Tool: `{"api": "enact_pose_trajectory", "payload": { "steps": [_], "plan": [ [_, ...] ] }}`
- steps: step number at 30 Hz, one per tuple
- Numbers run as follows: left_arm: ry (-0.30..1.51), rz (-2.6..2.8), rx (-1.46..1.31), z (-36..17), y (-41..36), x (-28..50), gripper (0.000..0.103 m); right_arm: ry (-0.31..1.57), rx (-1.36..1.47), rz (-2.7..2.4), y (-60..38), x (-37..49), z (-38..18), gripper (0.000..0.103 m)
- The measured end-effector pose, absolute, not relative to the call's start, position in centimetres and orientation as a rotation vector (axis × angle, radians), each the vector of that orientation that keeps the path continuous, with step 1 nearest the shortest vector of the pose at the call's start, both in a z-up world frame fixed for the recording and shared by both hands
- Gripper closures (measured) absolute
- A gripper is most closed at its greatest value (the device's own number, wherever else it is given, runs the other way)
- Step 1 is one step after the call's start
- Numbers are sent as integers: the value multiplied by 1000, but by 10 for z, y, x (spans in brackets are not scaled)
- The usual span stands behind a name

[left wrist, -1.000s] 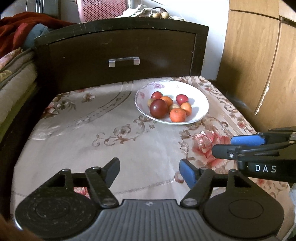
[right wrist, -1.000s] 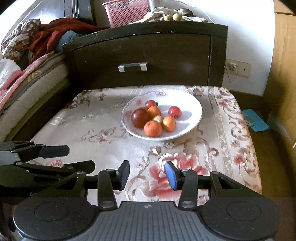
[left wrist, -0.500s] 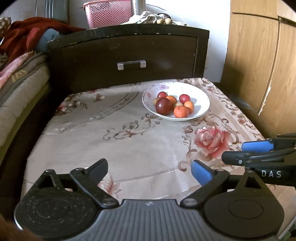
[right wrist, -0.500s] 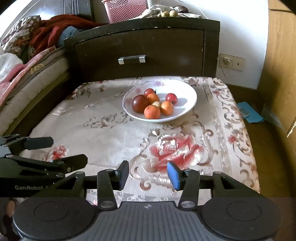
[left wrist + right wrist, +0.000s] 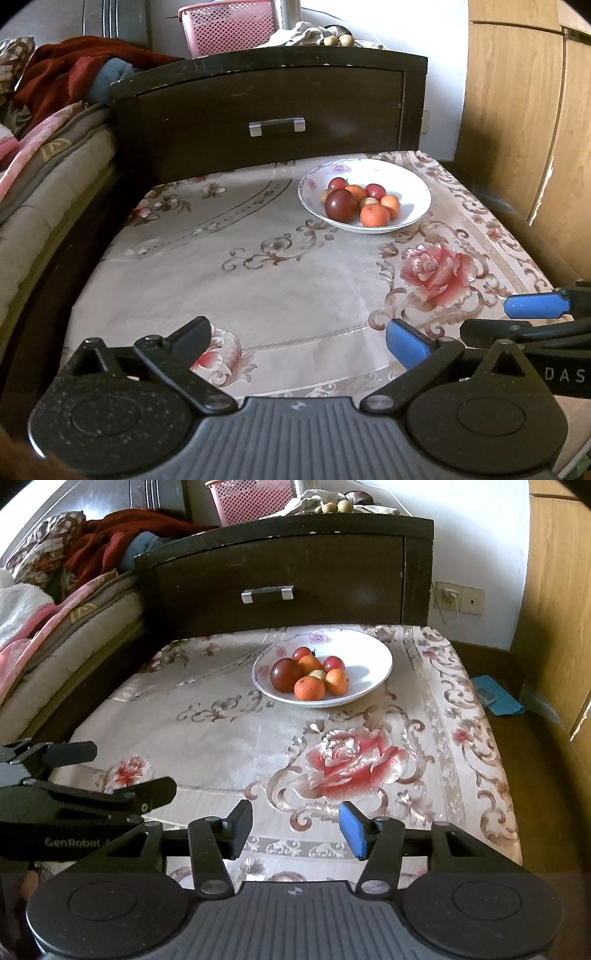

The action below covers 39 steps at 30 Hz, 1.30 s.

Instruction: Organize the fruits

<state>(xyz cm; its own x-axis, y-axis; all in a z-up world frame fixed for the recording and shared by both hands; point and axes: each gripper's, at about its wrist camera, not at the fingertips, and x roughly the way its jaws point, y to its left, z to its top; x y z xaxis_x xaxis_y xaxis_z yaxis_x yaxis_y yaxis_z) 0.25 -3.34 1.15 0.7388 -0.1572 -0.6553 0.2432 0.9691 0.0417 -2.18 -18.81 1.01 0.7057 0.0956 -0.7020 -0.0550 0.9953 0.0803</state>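
Observation:
A white bowl [image 5: 410, 186] [image 5: 373, 661] stands at the far side of the flowered table. It holds several small fruits: a dark red one [image 5: 339, 204] [image 5: 285, 669], orange ones [image 5: 374, 215] [image 5: 309, 688] and small red ones [image 5: 375, 191] [image 5: 334, 663]. My left gripper [image 5: 297, 341] is open and empty over the table's near edge, far from the bowl. My right gripper [image 5: 297, 829] is open and empty, also at the near edge. Each gripper shows in the other's view, the right one [image 5: 535, 314] and the left one [image 5: 92, 771].
A dark wooden drawer unit [image 5: 273, 110] [image 5: 288, 579] stands behind the table, with a pink basket [image 5: 229, 26] and small round fruits [image 5: 334, 506] on top. Bedding [image 5: 44, 147] lies at the left. A wooden wardrobe [image 5: 524, 122] stands at the right.
Both grippers have drawn back from the bowl toward the table's near edge and risen a little. Both stay open and empty. The fruits have not moved.

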Motion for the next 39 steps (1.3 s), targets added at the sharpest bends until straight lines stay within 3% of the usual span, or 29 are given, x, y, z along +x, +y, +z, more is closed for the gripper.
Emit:
{"api": "enact_pose_trajectory", "payload": {
  "steps": [39],
  "plan": [
    [746, -178, 162, 7, -37, -2, 0, 805, 64, 100, -180, -30, 6, 53]
  ]
}}
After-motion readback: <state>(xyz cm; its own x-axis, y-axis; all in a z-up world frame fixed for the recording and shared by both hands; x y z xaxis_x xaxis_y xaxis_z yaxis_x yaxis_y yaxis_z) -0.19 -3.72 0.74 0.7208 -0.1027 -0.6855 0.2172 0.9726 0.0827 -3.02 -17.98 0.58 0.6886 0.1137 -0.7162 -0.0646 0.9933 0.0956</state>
